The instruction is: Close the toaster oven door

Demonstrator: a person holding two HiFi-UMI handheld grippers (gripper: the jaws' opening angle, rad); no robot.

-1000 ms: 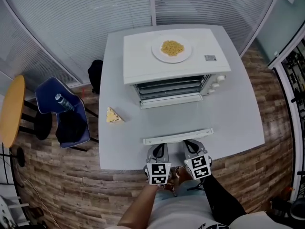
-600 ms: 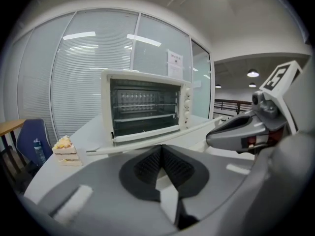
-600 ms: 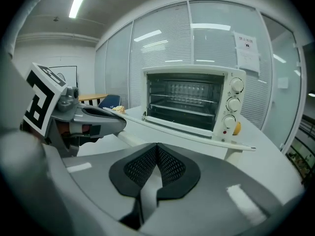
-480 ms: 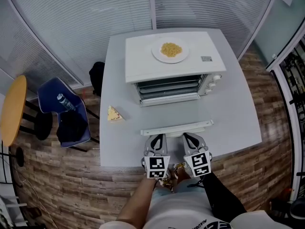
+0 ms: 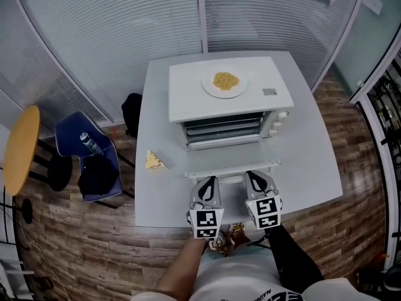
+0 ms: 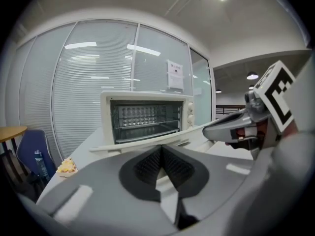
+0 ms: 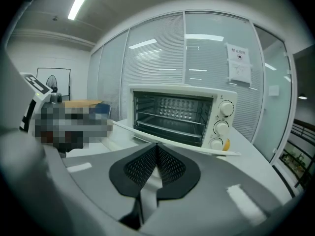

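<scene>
The white toaster oven (image 5: 229, 105) stands on the grey table (image 5: 313, 162) with its door (image 5: 232, 169) folded down flat toward me, racks showing inside. My left gripper (image 5: 209, 184) and right gripper (image 5: 255, 178) sit side by side just short of the door's front edge, both shut with nothing between the jaws. In the left gripper view the left gripper (image 6: 161, 150) points at the oven (image 6: 146, 118) across the lowered door (image 6: 128, 144). The right gripper (image 7: 156, 147) faces the oven (image 7: 177, 113) and the door (image 7: 125, 130) likewise.
A plate of noodles (image 5: 225, 82) rests on top of the oven. A wedge of sandwich (image 5: 153, 161) lies on the table to the left. A blue chair (image 5: 84, 158) and a round yellow table (image 5: 17, 149) stand left of the table; glass walls with blinds stand behind.
The head view has shifted a little, so the table sits higher and further right. Both grippers stay shut and side by side before the door's edge.
</scene>
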